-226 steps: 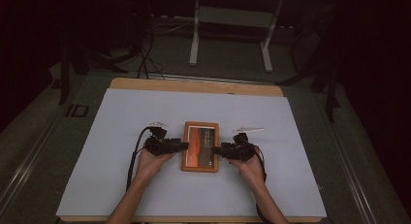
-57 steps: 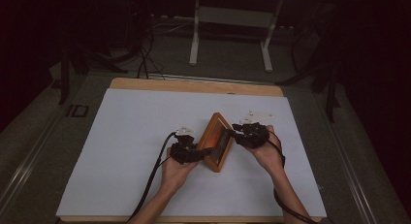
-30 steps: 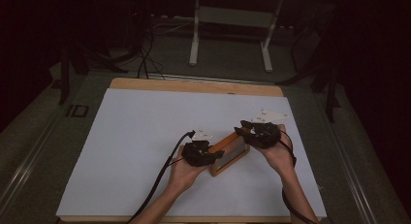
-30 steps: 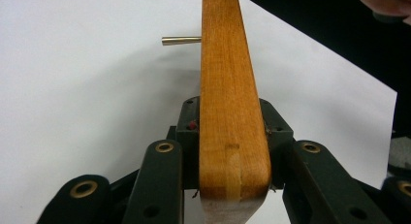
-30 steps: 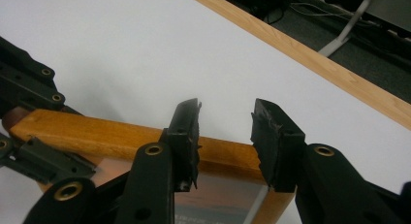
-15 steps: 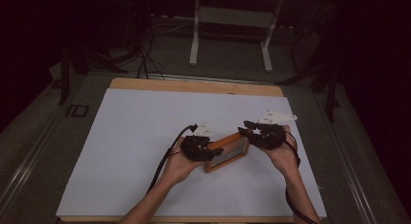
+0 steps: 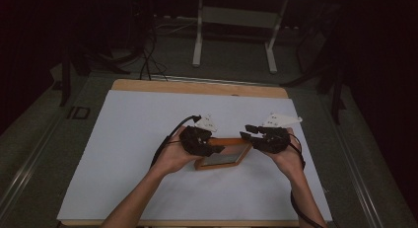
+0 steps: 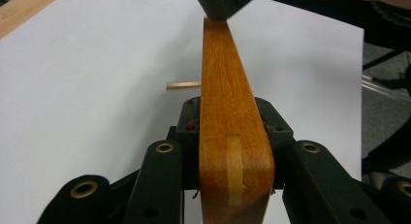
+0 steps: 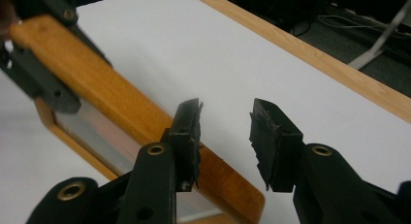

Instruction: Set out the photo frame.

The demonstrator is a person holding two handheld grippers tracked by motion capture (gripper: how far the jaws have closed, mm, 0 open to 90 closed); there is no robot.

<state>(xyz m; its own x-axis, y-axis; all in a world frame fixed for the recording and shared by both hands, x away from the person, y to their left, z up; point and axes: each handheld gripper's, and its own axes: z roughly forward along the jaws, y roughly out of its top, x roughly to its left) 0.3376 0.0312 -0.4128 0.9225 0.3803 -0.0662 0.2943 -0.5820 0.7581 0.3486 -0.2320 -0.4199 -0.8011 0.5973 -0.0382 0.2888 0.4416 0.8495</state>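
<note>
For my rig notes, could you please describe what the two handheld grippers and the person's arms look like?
Both the left gripper and the right gripper are matt black, with two flat jaw arms pinned by brass-ringed rivets and rough black pads. Each carries a pale grey three-cornered plate on top and trails a black cable. The forearms are bare, with no sleeves or gloves.

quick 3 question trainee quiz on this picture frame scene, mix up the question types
1. True or false: the left gripper is shut on the wooden picture frame.
2. The right gripper has its jaws: A) clamped on the frame B) open with nothing between them C) clamped on a cable.
3. Fill in: the frame is held above a ____ sheet.

Key: 1 true; 2 B; 3 white
</note>
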